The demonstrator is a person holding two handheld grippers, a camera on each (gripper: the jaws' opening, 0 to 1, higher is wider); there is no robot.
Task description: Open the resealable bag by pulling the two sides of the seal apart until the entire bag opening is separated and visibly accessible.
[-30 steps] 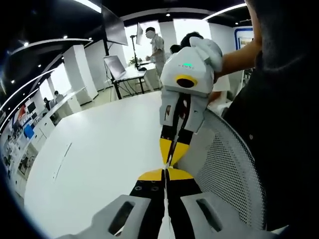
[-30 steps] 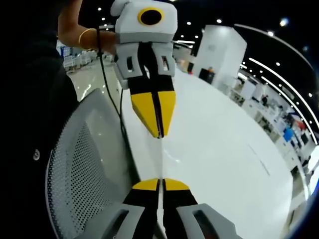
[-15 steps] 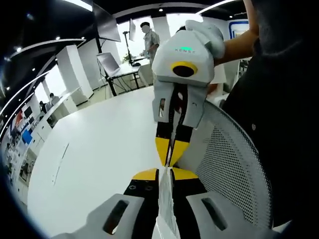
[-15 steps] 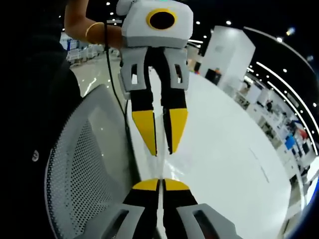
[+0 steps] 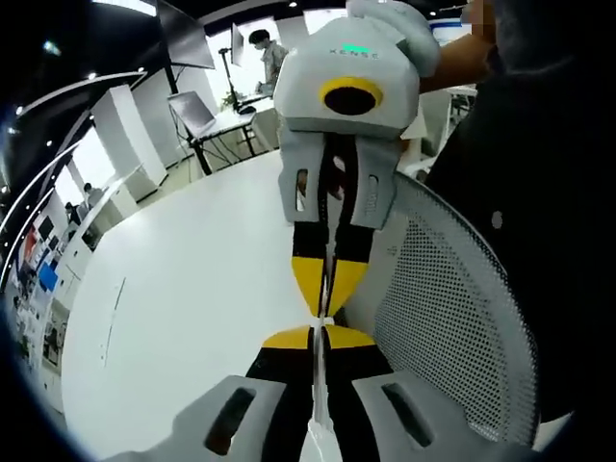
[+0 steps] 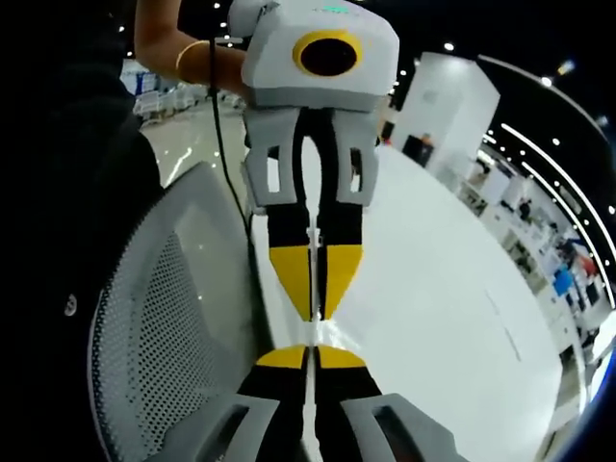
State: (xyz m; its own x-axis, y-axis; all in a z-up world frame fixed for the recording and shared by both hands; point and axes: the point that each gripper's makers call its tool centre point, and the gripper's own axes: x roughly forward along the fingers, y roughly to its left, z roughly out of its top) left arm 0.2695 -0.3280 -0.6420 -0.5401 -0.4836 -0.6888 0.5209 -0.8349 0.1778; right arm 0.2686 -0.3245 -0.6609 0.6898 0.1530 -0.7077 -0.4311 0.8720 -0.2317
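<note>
left gripper view: the left gripper (image 5: 319,334) has its yellow tips pressed together on a thin clear edge of the resealable bag (image 5: 317,423), which runs down between the jaws toward the camera. the right gripper (image 5: 327,306) comes in tip to tip from above, jaws nearly closed on the same edge; lettering on its white housing is too blurred to read (green light lit above it). right gripper view: the right gripper (image 6: 310,355) is pinched together with the bag (image 6: 309,409) as a pale sliver between the jaws. the left gripper (image 6: 315,310) sits just ahead, tips almost touching. white table (image 6: 452,318) lies beyond, mesh chair back (image 6: 164,327) to the side.
</note>
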